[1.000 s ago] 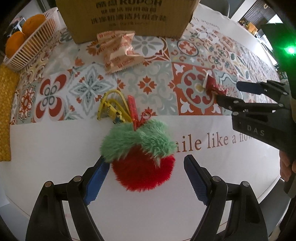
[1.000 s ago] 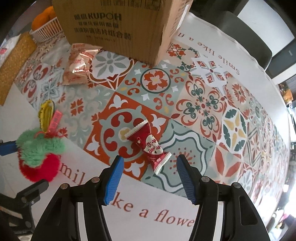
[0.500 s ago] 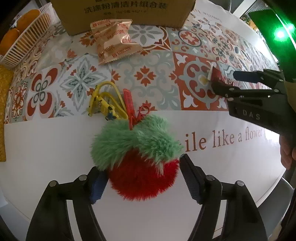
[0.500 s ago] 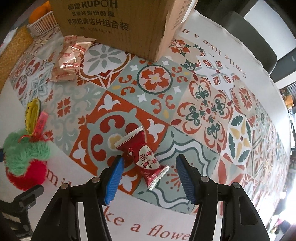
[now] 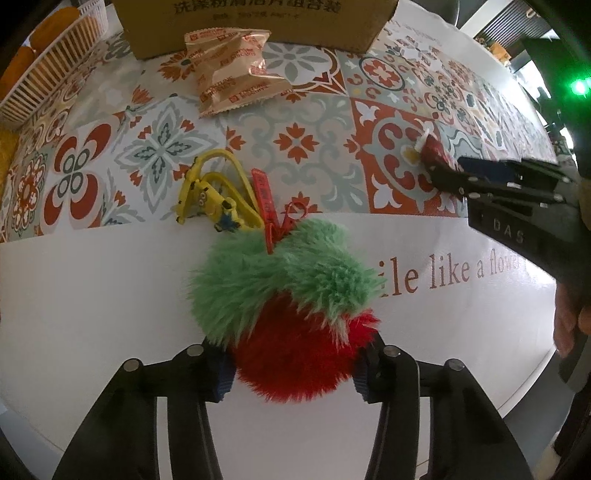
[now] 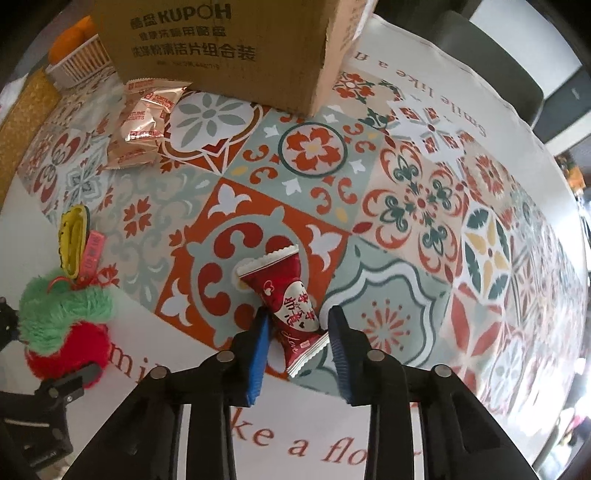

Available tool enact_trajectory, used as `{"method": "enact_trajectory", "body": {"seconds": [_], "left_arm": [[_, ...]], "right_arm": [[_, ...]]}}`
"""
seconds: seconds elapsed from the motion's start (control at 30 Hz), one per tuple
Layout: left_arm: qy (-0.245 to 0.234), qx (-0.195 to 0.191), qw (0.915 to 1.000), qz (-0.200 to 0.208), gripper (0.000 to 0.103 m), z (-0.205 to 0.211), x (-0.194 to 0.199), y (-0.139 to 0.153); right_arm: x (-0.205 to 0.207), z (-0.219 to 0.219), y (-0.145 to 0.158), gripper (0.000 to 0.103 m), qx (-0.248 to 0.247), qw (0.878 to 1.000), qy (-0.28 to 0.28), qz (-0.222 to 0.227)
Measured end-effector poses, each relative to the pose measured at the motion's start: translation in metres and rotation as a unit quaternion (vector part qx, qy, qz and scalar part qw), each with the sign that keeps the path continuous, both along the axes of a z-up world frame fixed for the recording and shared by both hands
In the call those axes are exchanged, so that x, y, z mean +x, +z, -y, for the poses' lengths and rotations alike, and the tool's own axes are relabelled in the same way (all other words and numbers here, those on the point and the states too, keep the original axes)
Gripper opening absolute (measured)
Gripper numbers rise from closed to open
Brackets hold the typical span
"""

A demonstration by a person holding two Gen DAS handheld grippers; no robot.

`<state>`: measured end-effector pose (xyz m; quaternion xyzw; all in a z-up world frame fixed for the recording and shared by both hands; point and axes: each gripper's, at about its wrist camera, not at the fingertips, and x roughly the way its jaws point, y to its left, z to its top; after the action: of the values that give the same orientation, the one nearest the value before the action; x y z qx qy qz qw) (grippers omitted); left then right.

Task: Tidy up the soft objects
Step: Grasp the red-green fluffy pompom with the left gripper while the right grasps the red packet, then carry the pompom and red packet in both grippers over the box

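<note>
Left, white basket (image 5: pixel 55 79) of oranges (image 5: pixel 55 22), cardboard box (image 6: pixel 221 48) contents hidden.

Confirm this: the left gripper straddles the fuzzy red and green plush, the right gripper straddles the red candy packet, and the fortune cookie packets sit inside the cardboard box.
One detail is wrong. The fortune cookie packets lie on the patterned tablecloth in front of the cardboard box, not inside it, as the right wrist view shows. The rest holds: the left gripper straddles the plush, and the right gripper straddles the candy packet.
</note>
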<state>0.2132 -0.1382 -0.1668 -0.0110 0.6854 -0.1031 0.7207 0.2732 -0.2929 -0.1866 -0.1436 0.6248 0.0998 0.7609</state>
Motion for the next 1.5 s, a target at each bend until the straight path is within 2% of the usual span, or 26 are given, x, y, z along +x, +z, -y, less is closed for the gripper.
{"method": "enact_trajectory", "body": {"seconds": [0.17, 0.37, 0.7, 0.97, 1.27, 1.5], "left_arm": [[-0.004, -0.01, 0.9999, 0.012, 0.039, -0.008, -0.001, 0.001], [-0.012, -0.03, 0.9991, 0.026, 0.035, -0.014, -0.003, 0.003], [-0.02, -0.055, 0.9956, 0.073, 0.034, -0.031, -0.016, 0.027], [-0.014, -0.064, 0.9919, 0.109, 0.034, -0.044, -0.014, 0.05], [-0.014, -0.062, 0.9875, 0.144, 0.034, -0.05, 0.0, 0.068], [-0.024, -0.053, 0.9809, 0.185, 0.034, -0.061, 0.003, 0.091]], "right_arm": [[-0.015, 0.0, 0.003, 0.031, 0.02, 0.999, -0.028, 0.006], [-0.032, -0.003, 0.019, 0.029, 0.035, 0.998, -0.045, 0.023], [-0.048, -0.012, 0.044, 0.028, 0.072, 0.994, -0.074, 0.042], [-0.048, -0.025, 0.06, 0.028, 0.088, 0.992, -0.07, 0.062], [-0.044, -0.041, 0.081, 0.028, 0.106, 0.987, -0.073, 0.095], [-0.043, -0.053, 0.1, 0.028, 0.118, 0.982, -0.073, 0.126]]}}
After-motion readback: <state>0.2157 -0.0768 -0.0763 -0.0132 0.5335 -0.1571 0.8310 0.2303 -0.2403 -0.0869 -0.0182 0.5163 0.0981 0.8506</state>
